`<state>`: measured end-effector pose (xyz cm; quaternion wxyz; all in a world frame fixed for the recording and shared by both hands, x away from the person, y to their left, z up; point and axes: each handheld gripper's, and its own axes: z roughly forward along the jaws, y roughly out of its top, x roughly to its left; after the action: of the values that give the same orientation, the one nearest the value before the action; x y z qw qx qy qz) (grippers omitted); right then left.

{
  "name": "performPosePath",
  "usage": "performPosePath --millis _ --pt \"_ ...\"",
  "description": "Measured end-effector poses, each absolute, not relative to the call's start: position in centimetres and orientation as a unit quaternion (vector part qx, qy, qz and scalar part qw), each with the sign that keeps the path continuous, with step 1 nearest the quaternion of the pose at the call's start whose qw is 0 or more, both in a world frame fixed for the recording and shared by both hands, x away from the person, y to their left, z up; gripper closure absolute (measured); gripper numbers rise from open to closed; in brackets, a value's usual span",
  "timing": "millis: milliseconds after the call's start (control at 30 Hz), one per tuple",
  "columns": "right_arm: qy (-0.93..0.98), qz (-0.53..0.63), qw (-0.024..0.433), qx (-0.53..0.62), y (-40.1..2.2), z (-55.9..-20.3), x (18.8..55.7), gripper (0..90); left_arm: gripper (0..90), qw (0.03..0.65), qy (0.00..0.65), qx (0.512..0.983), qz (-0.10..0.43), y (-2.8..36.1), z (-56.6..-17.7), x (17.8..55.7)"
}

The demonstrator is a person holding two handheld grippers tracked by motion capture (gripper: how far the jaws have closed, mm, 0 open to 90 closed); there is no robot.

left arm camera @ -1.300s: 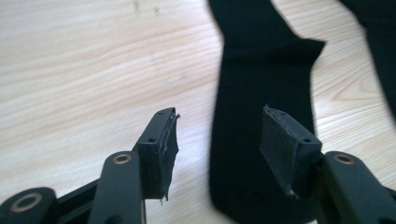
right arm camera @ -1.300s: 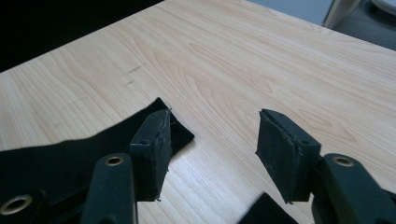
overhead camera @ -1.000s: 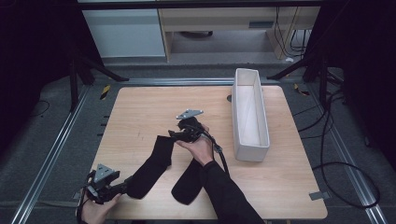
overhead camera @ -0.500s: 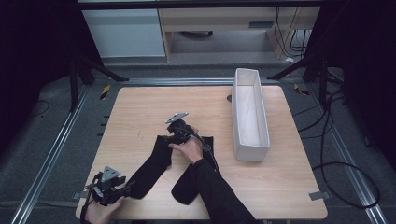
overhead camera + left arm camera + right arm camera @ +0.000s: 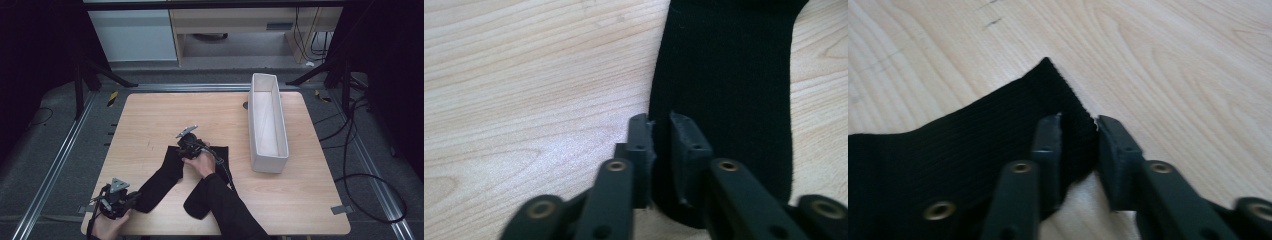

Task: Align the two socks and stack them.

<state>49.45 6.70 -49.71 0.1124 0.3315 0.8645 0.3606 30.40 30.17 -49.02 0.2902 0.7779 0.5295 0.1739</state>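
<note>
Two black socks lie on the wooden table (image 5: pixel 150 115). The left sock (image 5: pixel 162 180) runs from the middle toward the near left corner. The other sock (image 5: pixel 197 206) lies beside it, partly under the right forearm. My left gripper (image 5: pixel 132 198) is at the left sock's near end. Its jaws have just been closing and now pinch the sock's edge (image 5: pixel 729 75) in a narrow gap (image 5: pixel 660 125). My right gripper (image 5: pixel 181 150) points down at that sock's cuff. Its jaws (image 5: pixel 1078 125) have also just been closing, and the cuff corner (image 5: pixel 973 135) fills the gap and touches both pads.
A long white bin (image 5: pixel 253 125) stands lengthwise on the right side of the table, beyond the socks. Bare wood stretches across the far left. Metal rails and cables run along the floor around the table.
My right gripper came down and to the left onto the sock's cuff. Both pairs of jaws went from wide apart to closed on fabric. The left hand hardly moved.
</note>
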Motion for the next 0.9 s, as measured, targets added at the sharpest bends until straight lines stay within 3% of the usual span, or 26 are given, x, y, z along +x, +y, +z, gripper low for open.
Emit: performPosePath --millis 100,367,600,900 --pt "0.868 0.357 0.113 0.327 7.0 -49.6 49.1 79.4 86.0 0.285 0.532 0.777 0.179 30.1 -48.9 30.3" --pt "0.847 0.411 0.119 0.316 4.9 -46.4 48.0 80.4 86.7 0.346 0.517 0.763 0.175 29.5 -47.0 29.3" --pt "0.836 0.427 0.143 0.312 1.1 -43.1 47.1 80.3 86.7 0.393 0.475 0.770 0.161 26.5 -44.6 28.8" --pt "0.836 0.409 0.168 0.325 -3.8 -41.7 46.0 80.1 86.7 0.409 0.434 0.791 0.136 22.1 -43.9 28.7"
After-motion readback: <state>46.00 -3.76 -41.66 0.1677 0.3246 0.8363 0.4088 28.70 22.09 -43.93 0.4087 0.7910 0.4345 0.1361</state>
